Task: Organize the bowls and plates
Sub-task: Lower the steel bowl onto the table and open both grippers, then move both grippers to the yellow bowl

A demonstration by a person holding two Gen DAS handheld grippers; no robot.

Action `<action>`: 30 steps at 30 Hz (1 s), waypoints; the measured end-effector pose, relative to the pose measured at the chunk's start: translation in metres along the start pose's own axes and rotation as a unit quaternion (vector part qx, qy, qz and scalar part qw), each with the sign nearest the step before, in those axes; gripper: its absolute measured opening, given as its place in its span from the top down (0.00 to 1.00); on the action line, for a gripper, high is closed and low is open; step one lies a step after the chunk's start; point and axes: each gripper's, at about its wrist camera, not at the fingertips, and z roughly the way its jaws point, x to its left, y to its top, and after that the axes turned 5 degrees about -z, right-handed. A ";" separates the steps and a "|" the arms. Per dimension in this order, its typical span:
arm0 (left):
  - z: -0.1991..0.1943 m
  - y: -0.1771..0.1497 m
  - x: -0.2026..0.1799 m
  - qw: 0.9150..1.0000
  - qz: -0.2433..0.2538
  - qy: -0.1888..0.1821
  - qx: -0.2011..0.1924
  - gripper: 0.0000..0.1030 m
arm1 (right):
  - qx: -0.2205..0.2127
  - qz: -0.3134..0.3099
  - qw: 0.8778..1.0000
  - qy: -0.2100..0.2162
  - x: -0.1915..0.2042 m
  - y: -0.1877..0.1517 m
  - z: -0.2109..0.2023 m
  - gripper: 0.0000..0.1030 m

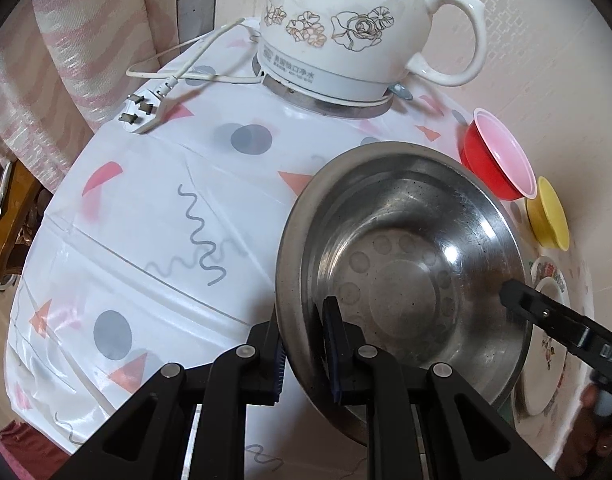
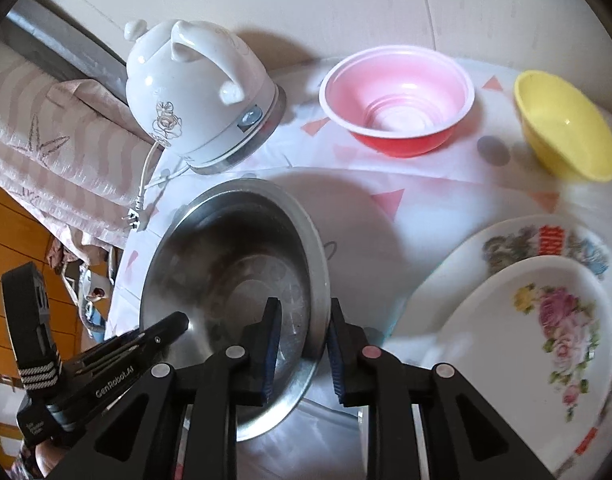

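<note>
A steel bowl (image 1: 402, 264) is held tilted above the patterned tablecloth. My left gripper (image 1: 304, 344) is shut on its near-left rim, one finger inside and one outside. My right gripper (image 2: 302, 340) is shut on the opposite rim of the steel bowl (image 2: 226, 272); it also shows in the left wrist view (image 1: 518, 296) at the bowl's right edge. A red bowl (image 2: 398, 100) with a pink inside and a yellow bowl (image 2: 566, 128) stand at the back. Two stacked floral plates (image 2: 546, 320) lie to the right.
A white ceramic kettle (image 1: 346, 28) on its metal base stands at the table's far side, with its cord and plug (image 1: 146, 112) lying on the cloth. A striped pink cushion (image 2: 46, 152) and wooden floor lie to the left. A wall runs behind the bowls.
</note>
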 end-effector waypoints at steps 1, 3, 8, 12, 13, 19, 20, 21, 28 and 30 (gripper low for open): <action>0.000 0.000 -0.001 1.000 0.002 0.002 0.001 0.83 | 0.004 -0.001 1.000 -0.002 -0.001 -0.001 -0.001 0.77; 0.000 0.000 -0.003 1.000 0.007 0.003 -0.001 0.83 | 0.012 -0.004 1.000 -0.008 -0.002 -0.004 0.000 0.77; 0.001 -0.001 -0.009 1.000 0.021 0.009 -0.003 0.83 | 0.012 -0.001 1.000 -0.009 -0.004 -0.012 -0.001 0.77; 0.001 -0.002 -0.011 1.000 0.025 0.012 -0.002 0.83 | 0.007 0.009 1.000 -0.005 -0.006 -0.014 -0.007 0.77; -0.001 -0.001 -0.011 1.000 0.025 0.014 -0.004 0.83 | 0.004 0.010 1.000 -0.007 -0.007 -0.014 -0.010 0.77; -0.016 0.002 -0.011 0.999 0.027 0.024 -0.025 0.82 | -0.017 0.035 0.999 -0.001 -0.017 -0.014 -0.029 0.76; -0.018 0.002 -0.011 0.999 0.027 0.026 -0.027 0.82 | -0.021 0.038 0.999 0.002 -0.019 -0.014 -0.032 0.76; -0.020 0.002 -0.011 0.999 0.026 0.028 -0.030 0.81 | -0.025 0.041 0.999 0.006 -0.021 -0.014 -0.034 0.76; -0.041 0.011 -0.027 0.996 0.040 0.036 -0.064 0.60 | -0.074 0.065 0.995 0.018 -0.036 -0.012 -0.060 0.76; -0.044 0.014 -0.036 0.996 0.048 0.033 -0.069 0.55 | -0.087 0.075 0.993 0.018 -0.045 -0.010 -0.067 0.76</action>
